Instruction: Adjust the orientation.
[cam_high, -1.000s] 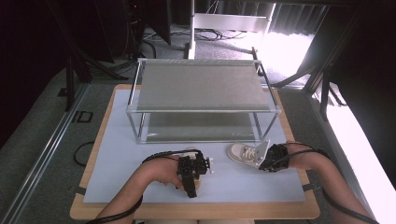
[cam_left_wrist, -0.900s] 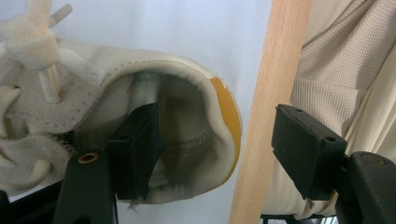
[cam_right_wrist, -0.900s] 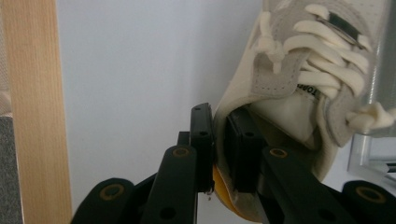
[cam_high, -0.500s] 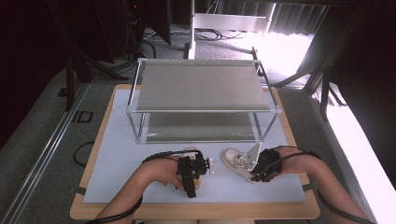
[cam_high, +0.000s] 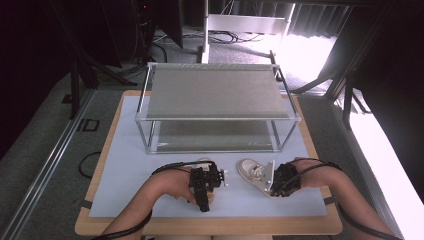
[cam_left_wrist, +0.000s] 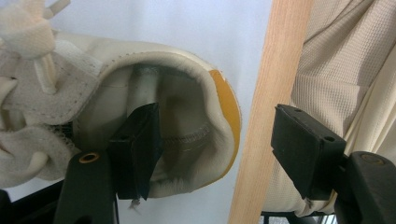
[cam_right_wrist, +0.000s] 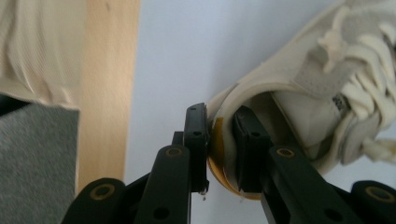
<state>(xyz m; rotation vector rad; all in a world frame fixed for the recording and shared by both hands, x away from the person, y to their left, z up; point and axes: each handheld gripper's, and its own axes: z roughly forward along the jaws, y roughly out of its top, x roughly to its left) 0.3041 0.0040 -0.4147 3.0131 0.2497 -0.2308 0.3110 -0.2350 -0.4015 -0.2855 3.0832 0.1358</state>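
Two cream lace-up sneakers lie on the pale mat near the table's front edge. My left gripper (cam_high: 205, 182) is over the left sneaker (cam_high: 204, 161), which is mostly hidden under the hand. In the left gripper view, the left gripper (cam_left_wrist: 217, 130) is open. One jaw is inside the left sneaker (cam_left_wrist: 93, 93) at its heel opening, the other outside past the orange heel tab. My right gripper (cam_high: 280, 180) holds the right sneaker (cam_high: 252, 172). In the right gripper view, the right gripper (cam_right_wrist: 219, 126) is shut on the heel rim of the right sneaker (cam_right_wrist: 303, 79).
A two-level metal rack (cam_high: 215, 92) with grey shelves stands at the middle and back of the table. The wooden table edge (cam_high: 210, 227) runs just in front of both hands. The person's cream clothing (cam_left_wrist: 341, 60) lies beyond that edge.
My right gripper has drawn the right sneaker a little left and toward the front edge. The left gripper has stayed over the left sneaker.
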